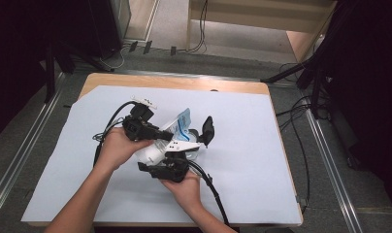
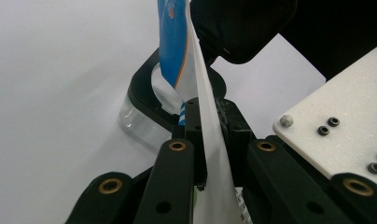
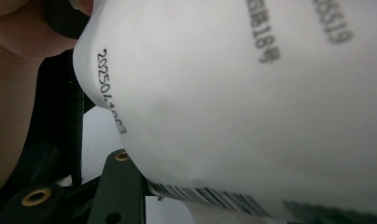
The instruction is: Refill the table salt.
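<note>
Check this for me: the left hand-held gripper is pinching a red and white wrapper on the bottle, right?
Not quite: the wrapper is blue and white, not red. The left gripper view shows the left hand-held gripper pinching it, on the bottle.

A white plastic bottle (image 3: 252, 102) sits close against the lens — printed black digits run along its rounded edge, with blurred characters farther up its side. Below the bottle's lower edge, a barcode strip (image 3: 214, 196) shows. Left of the bottle stand a black jaw and a hand (image 3: 14, 70).
</note>
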`<state>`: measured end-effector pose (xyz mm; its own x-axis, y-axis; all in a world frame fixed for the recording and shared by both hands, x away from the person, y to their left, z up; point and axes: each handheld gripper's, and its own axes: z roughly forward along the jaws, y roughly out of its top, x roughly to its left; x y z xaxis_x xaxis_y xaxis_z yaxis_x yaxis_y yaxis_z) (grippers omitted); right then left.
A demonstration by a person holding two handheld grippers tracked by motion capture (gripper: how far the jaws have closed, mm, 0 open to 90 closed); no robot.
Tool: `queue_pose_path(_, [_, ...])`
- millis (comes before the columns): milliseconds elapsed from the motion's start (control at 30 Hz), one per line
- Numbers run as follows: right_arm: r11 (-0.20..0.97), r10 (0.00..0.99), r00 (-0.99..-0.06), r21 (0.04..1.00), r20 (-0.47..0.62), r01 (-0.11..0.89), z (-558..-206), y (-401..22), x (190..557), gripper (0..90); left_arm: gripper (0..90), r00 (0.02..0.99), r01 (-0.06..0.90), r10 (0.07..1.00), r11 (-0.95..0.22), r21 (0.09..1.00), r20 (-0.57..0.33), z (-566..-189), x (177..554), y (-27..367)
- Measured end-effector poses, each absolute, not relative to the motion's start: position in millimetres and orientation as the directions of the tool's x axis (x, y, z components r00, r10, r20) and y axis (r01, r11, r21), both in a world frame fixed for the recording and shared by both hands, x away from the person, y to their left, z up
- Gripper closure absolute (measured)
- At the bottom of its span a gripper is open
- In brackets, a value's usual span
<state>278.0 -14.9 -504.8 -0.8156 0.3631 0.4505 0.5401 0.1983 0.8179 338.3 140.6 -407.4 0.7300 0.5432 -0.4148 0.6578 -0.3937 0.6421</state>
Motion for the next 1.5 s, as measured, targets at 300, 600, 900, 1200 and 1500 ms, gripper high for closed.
queue_pose_path(300, [0.215,0.381,-0.821,0.823,0.425,0.526,-504.9,-14.6,277.6,54.6,88.3,0.725,0.66,0.553,-0.387,0.644,-0.411,-408.3,338.3,140.2])
queue_pose_path(600, [0.224,0.414,-0.819,0.828,0.397,0.515,-504.0,-15.1,276.2,58.7,88.0,0.715,0.67,0.554,-0.368,0.645,-0.426,-408.9,337.6,138.5])
queue_pose_path(900, [0.197,0.396,-0.814,0.827,0.424,0.527,-503.5,-17.0,276.4,60.0,83.3,0.717,0.669,0.537,-0.35,0.656,-0.444,-408.7,337.5,142.2])
queue_pose_path(1200, [0.181,0.38,-0.81,0.823,0.446,0.538,-503.0,-17.8,277.3,60.6,81.9,0.717,0.668,0.542,-0.353,0.655,-0.439,-408.8,334.9,142.9])
queue_pose_path(1500, [0.206,0.393,-0.819,0.828,0.418,0.522,-503.6,-17.2,277.7,60.5,86.2,0.727,0.653,0.55,-0.367,0.662,-0.411,-409.3,333.5,141.9])
